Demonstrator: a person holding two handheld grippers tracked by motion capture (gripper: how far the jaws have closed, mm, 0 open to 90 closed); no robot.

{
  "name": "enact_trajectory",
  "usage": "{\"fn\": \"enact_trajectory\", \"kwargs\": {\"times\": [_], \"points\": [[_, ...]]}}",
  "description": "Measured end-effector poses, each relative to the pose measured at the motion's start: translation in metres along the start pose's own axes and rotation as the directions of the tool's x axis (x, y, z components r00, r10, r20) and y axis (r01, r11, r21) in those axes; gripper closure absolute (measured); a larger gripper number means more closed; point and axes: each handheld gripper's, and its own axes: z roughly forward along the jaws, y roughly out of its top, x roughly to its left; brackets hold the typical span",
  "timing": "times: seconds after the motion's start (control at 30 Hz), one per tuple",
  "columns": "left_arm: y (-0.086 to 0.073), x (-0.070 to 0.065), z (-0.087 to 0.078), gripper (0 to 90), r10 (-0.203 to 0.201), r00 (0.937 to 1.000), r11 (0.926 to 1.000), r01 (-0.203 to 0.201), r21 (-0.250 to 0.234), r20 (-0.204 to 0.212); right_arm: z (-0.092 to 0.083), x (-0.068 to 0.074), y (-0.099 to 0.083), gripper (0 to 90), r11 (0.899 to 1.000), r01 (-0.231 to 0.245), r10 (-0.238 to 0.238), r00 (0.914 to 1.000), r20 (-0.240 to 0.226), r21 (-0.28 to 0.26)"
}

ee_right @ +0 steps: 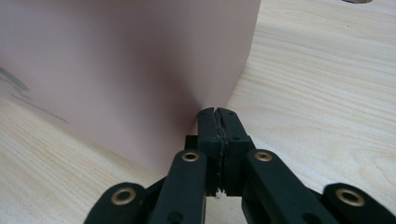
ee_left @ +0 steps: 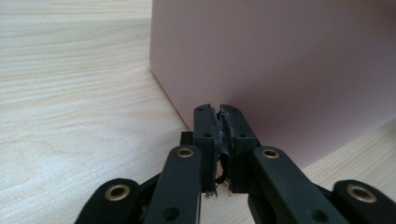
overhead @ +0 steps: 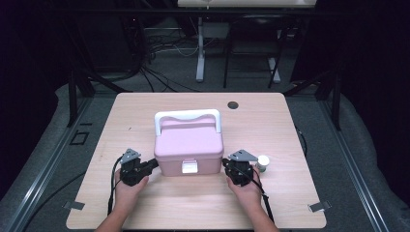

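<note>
High view, glossy pink rounded-corner box [overhead: 188, 147], pale woodgrain table [overhead: 145, 111]

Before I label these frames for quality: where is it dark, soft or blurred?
High view: the table is lit, the room behind nearly black, the picture slightly soft. Left gripper view: the pink box is a soft blur close up, the wood grain crisp. Right gripper view: the box casts a soft shadow at its base.

Black tongs [overhead: 155, 165] with brass-coloured rivets, grey three-cornered top plates and trailing black cables.

Pink box [overhead: 188, 147] smooth matt plastic, table [overhead: 145, 203] pale wood-grain, tongs [ee_left: 218, 122] blk matt plastic
</note>
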Motion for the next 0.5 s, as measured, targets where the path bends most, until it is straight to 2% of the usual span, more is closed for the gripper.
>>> {"fn": "enact_trajectory", "kwargs": {"times": [0.5], "points": [[0.0006,0.0013,-0.0028,89.9,-0.007,1.0,0.9999,0.007,0.007,-0.001,-0.0048,0.0056,-0.0008,90.0,0.999,0.033,-0.033,0.9993,-0.019,0.021]]}}
